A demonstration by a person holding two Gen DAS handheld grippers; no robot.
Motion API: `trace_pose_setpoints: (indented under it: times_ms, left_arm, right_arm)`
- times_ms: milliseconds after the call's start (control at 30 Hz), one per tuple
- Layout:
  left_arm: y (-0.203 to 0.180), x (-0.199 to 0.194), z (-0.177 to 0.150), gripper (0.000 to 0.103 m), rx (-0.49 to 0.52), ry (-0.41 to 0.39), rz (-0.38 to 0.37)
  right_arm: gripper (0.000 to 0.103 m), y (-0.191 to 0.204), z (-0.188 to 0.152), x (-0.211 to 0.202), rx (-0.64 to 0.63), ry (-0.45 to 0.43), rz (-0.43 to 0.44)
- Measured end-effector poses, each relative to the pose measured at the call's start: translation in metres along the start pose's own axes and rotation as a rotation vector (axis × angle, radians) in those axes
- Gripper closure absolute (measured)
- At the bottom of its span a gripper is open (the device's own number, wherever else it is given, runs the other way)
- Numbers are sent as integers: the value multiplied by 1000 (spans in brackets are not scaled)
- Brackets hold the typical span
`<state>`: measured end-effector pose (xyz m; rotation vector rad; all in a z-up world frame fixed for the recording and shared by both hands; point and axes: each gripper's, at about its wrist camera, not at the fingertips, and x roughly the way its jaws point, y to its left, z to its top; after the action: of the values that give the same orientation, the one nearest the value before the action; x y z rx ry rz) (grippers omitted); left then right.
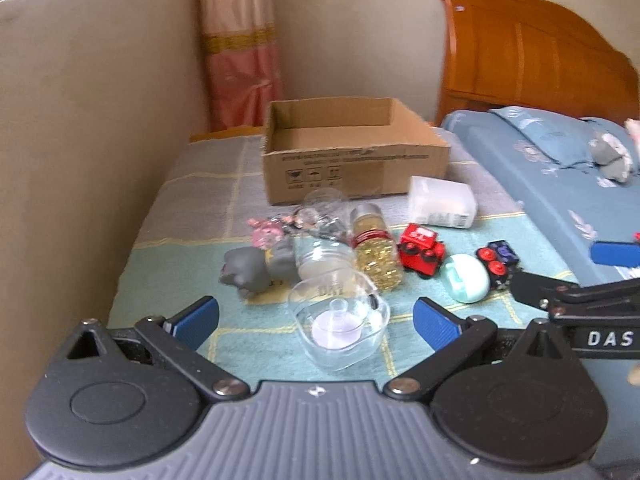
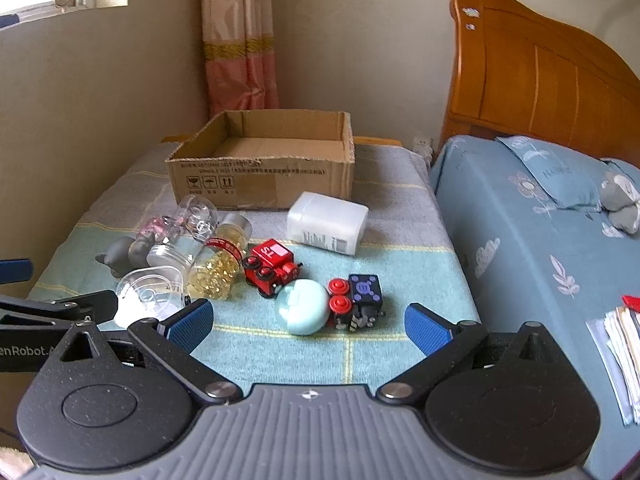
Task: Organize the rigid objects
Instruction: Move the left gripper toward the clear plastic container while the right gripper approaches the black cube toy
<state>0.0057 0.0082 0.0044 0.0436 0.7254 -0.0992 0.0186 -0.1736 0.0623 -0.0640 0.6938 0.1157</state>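
Observation:
An open cardboard box point(image 1: 352, 152) point(image 2: 264, 172) stands at the back of a blanket-covered table. In front of it lie a clear plastic container point(image 1: 340, 324) point(image 2: 150, 296), a bottle of yellow capsules point(image 1: 374, 252) point(image 2: 218, 260), a grey toy animal point(image 1: 256, 268) point(image 2: 120, 254), a red toy train point(image 1: 422, 250) point(image 2: 272, 264), a mint egg-shaped case point(image 1: 468, 278) point(image 2: 304, 306), a black toy engine point(image 1: 500, 260) point(image 2: 360, 298) and a white box point(image 1: 442, 202) point(image 2: 328, 222). My left gripper point(image 1: 316, 320) is open, just short of the clear container. My right gripper point(image 2: 308, 322) is open near the mint case.
A clear jar point(image 2: 198, 212) and pink trinkets point(image 1: 266, 234) lie near the box. A bed with a blue cover point(image 2: 540, 240) and a wooden headboard point(image 2: 532, 80) borders the table on the right; papers point(image 2: 624, 352) lie on it. A wall point(image 1: 80, 140) runs along the left.

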Motion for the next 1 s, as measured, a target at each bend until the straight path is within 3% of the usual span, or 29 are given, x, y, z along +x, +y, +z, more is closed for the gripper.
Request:
trace_pose_setpoints:
  times_ms: [133,500,767,1000]
  left_arm:
    - [7,4,4,1,55,4,-50]
    - [10,39,-15,1,218,54,-176]
    - [10,73,-27,1,214,110,-199]
    - [12,99,-27,1,179,136,-206]
  right_arm:
    - [0,-4,-5,8,-73,-31,33]
    - [0,-33,-33,61,-111,79,69]
    - [0,-43,-43,94,-106,151,75]
    - [0,-53,-40,104,-130,155,135]
